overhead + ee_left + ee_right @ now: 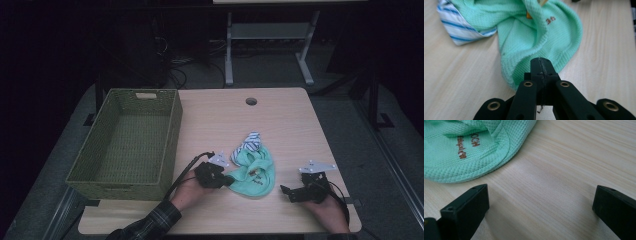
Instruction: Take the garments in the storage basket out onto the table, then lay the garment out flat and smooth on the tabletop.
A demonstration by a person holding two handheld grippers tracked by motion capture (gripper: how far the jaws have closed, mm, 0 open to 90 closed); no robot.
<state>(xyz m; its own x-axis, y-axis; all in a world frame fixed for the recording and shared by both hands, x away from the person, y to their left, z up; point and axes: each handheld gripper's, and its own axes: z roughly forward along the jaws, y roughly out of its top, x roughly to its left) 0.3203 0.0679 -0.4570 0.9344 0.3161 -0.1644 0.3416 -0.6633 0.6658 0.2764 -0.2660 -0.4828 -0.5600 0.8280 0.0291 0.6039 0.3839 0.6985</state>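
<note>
A mint-green waffle-knit cloth (255, 175) with brown lettering lies crumpled at the table's front middle. A blue-and-white striped cloth (250, 142) is tucked at its far side. My left gripper (227, 181) is at the green cloth's left edge. In the left gripper view the jaws are pressed together at the tip (541, 63), pinching the rolled hem of the green cloth (536, 37), with the striped cloth (456, 30) beyond it. My right gripper (286, 192) rests to the right of the cloth, open (541, 197) over bare wood, and the green cloth (461, 150) lies just ahead of it to the left.
A green woven basket (172, 135) stands on the table's left side, close to my left hand. A round cable hole (251, 101) sits near the far edge. Beyond the table are a desk frame and cables on the dark floor.
</note>
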